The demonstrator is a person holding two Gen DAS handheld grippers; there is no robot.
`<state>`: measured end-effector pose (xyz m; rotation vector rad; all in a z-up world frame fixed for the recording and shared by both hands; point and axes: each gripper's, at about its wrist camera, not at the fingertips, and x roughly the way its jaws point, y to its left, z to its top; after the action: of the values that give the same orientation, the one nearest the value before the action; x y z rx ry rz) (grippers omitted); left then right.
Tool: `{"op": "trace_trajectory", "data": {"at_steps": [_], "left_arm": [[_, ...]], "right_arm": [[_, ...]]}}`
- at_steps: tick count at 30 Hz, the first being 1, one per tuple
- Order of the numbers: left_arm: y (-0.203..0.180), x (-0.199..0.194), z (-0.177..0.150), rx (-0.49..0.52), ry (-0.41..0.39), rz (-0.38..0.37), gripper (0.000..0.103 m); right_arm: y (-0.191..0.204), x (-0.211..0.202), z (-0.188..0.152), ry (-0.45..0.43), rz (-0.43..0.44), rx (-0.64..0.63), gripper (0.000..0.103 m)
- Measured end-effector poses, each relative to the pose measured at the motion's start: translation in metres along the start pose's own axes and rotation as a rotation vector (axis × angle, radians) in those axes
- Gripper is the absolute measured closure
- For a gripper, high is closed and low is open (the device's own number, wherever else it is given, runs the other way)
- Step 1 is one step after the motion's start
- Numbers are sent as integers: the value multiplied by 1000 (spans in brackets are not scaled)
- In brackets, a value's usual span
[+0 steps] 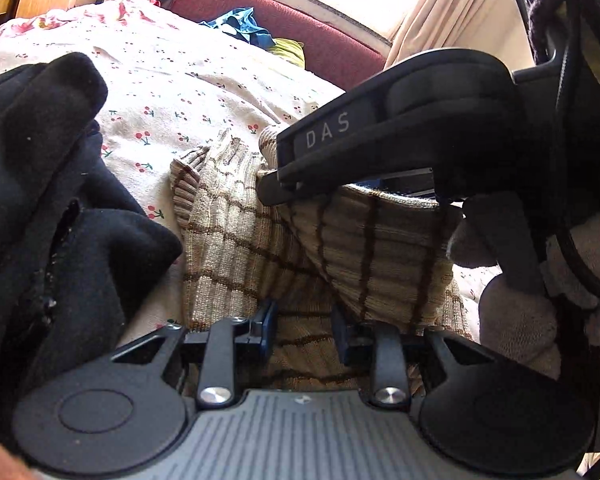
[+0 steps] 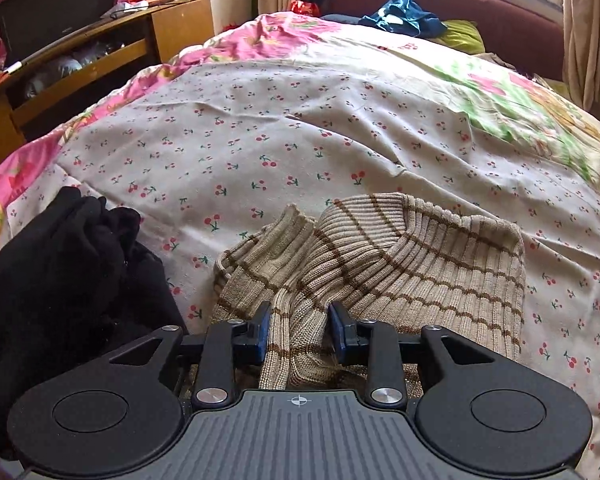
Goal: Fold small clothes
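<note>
A beige ribbed knit garment with brown stripes lies crumpled on the cherry-print bedsheet. In the left wrist view my left gripper stands over it, blue pads apart, with the knit lying flat beneath and between them. My right gripper reaches in from the right, its tip on a lifted fold, with a gloved hand behind it. In the right wrist view a loose ridge of the garment runs between the parted pads of my right gripper, which do not squeeze it.
A heap of black clothing lies just left of the garment, and in the left wrist view the black clothing fills the left side. Blue clothes rest against a maroon headboard. A wooden desk stands beyond the bed's left edge.
</note>
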<state>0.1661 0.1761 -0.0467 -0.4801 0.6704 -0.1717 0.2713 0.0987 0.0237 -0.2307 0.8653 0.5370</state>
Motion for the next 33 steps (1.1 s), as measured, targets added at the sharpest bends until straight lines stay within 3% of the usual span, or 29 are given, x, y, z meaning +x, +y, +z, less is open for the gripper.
{"op": "trace_trajectory", "data": {"at_steps": [3, 5, 11, 16, 19, 21, 26, 33], "left_arm": [[0, -5, -2, -3, -5, -9, 59], [2, -11, -2, -16, -12, -23, 59], [12, -31, -5, -47, -47, -70, 58], [16, -60, -15, -63, -97, -108, 54], [10, -72, -18, -64, -121, -131, 49], [4, -71, -17, -58, -121, -113, 46], [-11, -64, -16, -57, -87, -110, 44], [-33, -42, -3, -66, -89, 34, 33]], "right_arm": [[-1, 2, 1, 18, 18, 11, 68], [-5, 2, 2, 39, 47, 23, 61], [-2, 9, 8, 101, -10, -29, 63], [-13, 11, 13, 147, 61, 21, 60], [-24, 1, 13, 152, 142, 78, 50], [-30, -8, 11, 137, 165, 116, 49], [-45, -15, 12, 93, 122, 174, 45], [-47, 11, 30, 135, 100, 211, 38]]}}
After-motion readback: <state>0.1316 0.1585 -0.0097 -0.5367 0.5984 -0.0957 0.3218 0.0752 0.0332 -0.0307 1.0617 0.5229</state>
